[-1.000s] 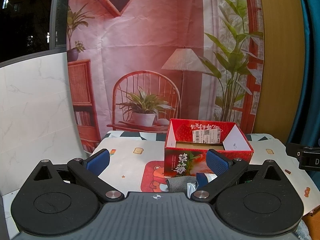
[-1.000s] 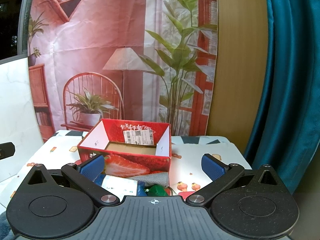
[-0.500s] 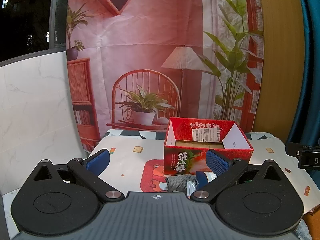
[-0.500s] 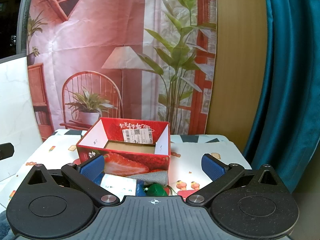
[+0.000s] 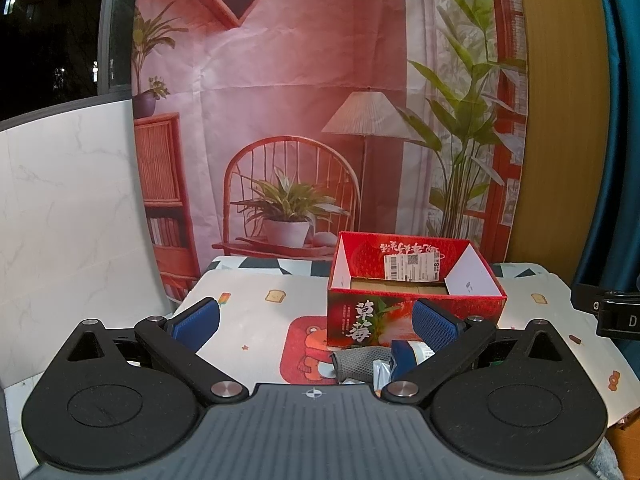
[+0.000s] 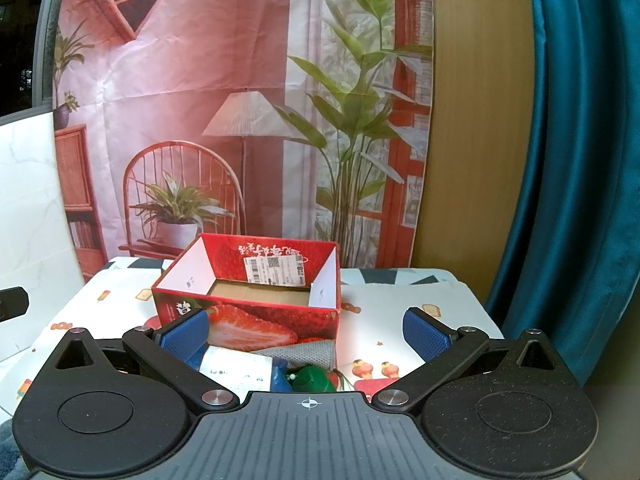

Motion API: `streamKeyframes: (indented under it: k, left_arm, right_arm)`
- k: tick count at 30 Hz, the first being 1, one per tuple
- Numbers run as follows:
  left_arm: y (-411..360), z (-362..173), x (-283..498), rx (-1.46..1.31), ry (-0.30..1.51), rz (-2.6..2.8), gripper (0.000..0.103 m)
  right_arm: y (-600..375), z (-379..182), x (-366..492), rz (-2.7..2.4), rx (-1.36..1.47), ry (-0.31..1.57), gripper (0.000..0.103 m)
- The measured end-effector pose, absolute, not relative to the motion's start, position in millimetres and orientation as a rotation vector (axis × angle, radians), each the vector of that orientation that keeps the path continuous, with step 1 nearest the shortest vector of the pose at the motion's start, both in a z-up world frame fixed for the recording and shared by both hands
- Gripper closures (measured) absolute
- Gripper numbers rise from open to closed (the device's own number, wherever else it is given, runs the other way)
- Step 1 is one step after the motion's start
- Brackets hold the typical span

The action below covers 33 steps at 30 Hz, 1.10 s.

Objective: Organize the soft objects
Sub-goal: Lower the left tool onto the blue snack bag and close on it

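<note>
Red cardboard forms the open-topped strawberry box (image 6: 256, 312), which is set on the patterned desk (image 5: 256, 312) with only bare cardboard seen inside. Just in front of it, a grey mesh cloth (image 6: 308, 354), a blue-and-white packet (image 6: 240, 370) and a green soft toy (image 6: 314, 378) are piled together. The left gripper (image 5: 316, 320) and right gripper (image 6: 306, 332) are held wide apart, nothing gripped.
</note>
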<state>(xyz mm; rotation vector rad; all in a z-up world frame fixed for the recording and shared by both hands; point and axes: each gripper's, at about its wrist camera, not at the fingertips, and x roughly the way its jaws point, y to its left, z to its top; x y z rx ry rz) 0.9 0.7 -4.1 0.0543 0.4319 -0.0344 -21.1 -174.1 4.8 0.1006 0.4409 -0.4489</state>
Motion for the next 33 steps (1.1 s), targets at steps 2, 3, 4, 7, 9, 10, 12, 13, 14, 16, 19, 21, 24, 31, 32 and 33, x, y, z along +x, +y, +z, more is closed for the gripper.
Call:
streamKeyframes:
  k: [2, 3, 4, 7, 9, 10, 12, 13, 14, 16, 19, 21, 24, 31, 32, 33]
  left_arm:
    - [0, -4, 5, 0.058, 0.436, -0.038, 0.000]
    - [0, -5, 8, 0.063, 0.438, -0.038, 0.000]
    - [0, -6, 11, 0.067, 0.440, -0.034, 0.000]
    - [0, -13, 24, 0.091, 0.443, -0.010, 0.000]
    - [0, -18, 34, 0.098, 0.453, 0.007, 0.000]
    - [1, -22, 41, 0.098, 0.462, 0.009, 0.000]
    - [3, -29, 53, 0.093, 0.487, 0.012, 0.000]
    - [4, -33, 59, 0.091, 0.498, 0.011, 0.000]
    - [4, -38, 65, 0.095, 0.507, 0.011, 0.000]
    - [2, -48, 73, 0.110, 0.522, 0.015, 0.000]
    - [0, -65, 87, 0.134, 0.551, 0.017, 0.000]
    - [-2, -76, 97, 0.136, 0.578, 0.007, 0.000]
    - [-3, -91, 109, 0.126, 0.609, -0.011, 0.000]
    - [-11, -125, 127, 0.109, 0.655, -0.086, 0.000]
    - [-12, -129, 128, 0.106, 0.661, -0.093, 0.000]
    - [-13, -134, 131, 0.104, 0.671, -0.102, 0.000]
  right_arm:
    - [-173, 5, -21, -0.450, 0.101, 0.442, 0.000]
    - [-174, 3, -20, -0.450, 0.100, 0.442, 0.000]
    - [-174, 3, -20, -0.449, 0.100, 0.441, 0.000]
    - [-177, -2, -17, -0.426, 0.110, 0.436, 0.000]
    - [-180, -9, -14, -0.416, 0.117, 0.436, 0.000]
    - [-183, -14, -11, -0.413, 0.119, 0.438, 0.000]
    - [-188, -22, -4, -0.411, 0.125, 0.441, 0.000]
    - [-191, -26, 0, -0.410, 0.129, 0.448, 0.000]
    - [-192, -29, 9, -0.410, 0.133, 0.455, 0.000]
    - [-197, -37, 20, -0.408, 0.144, 0.469, 0.000]
    - [-206, -55, 37, -0.415, 0.154, 0.504, 0.000]
    - [-211, -67, 47, -0.421, 0.155, 0.530, 0.000]
    - [-216, -83, 61, -0.424, 0.156, 0.558, 0.000]
    - [-226, -116, 82, -0.420, 0.187, 0.604, 0.000]
    - [-227, -122, 84, -0.414, 0.196, 0.613, 0.000]
    - [-227, -126, 85, -0.409, 0.203, 0.621, 0.000]
